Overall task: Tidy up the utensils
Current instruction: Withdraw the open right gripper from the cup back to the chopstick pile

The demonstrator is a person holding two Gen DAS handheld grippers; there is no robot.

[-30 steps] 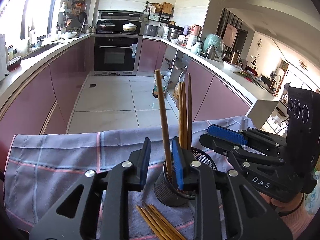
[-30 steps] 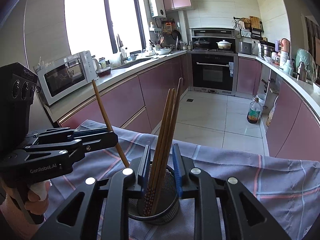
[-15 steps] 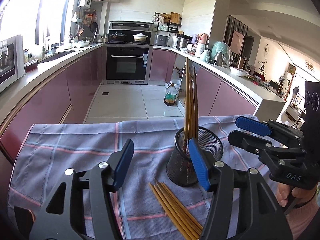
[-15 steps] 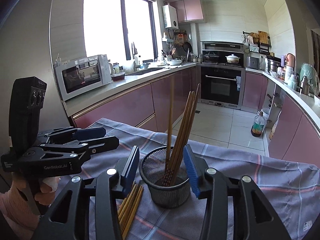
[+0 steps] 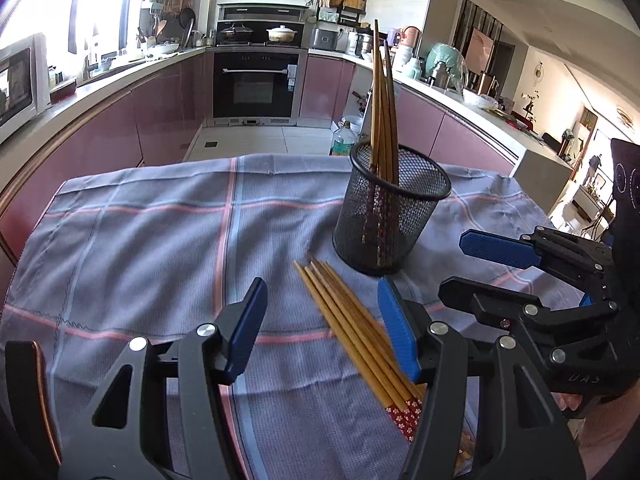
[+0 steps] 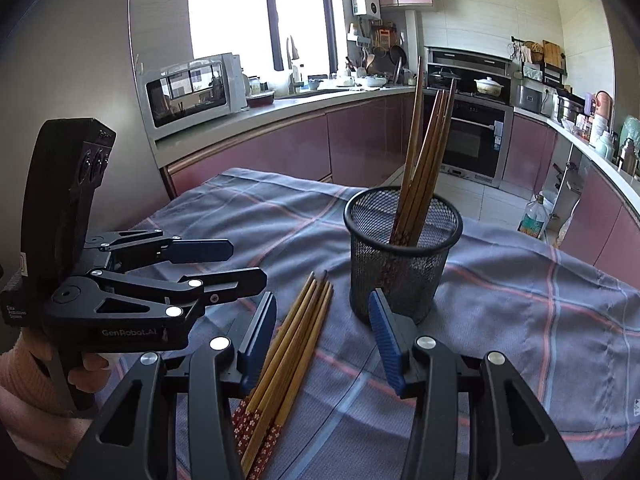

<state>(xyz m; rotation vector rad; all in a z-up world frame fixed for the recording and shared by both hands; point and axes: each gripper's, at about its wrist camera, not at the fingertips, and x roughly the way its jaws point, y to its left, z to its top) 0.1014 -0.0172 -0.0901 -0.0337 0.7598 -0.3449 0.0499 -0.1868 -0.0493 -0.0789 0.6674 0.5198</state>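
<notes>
A black mesh cup stands on the checked cloth with several wooden chopsticks upright in it. A bundle of loose chopsticks lies on the cloth just in front of the cup. My left gripper hovers open over that bundle, gripping nothing. My right gripper is beside it, near the cup. Its jaws are opening, with the bundle lying on the cloth below them, and the pads press on nothing.
The grey-blue cloth with pink stripes covers the table to its far edge. Beyond are pink kitchen cabinets, a microwave, an oven and a bottle on the floor. A hand holds the left gripper's handle.
Both grippers let go of the chopsticks they held at the cup, which now stand in it. Both opened, drew back from the cup and sank toward the loose bundle.
</notes>
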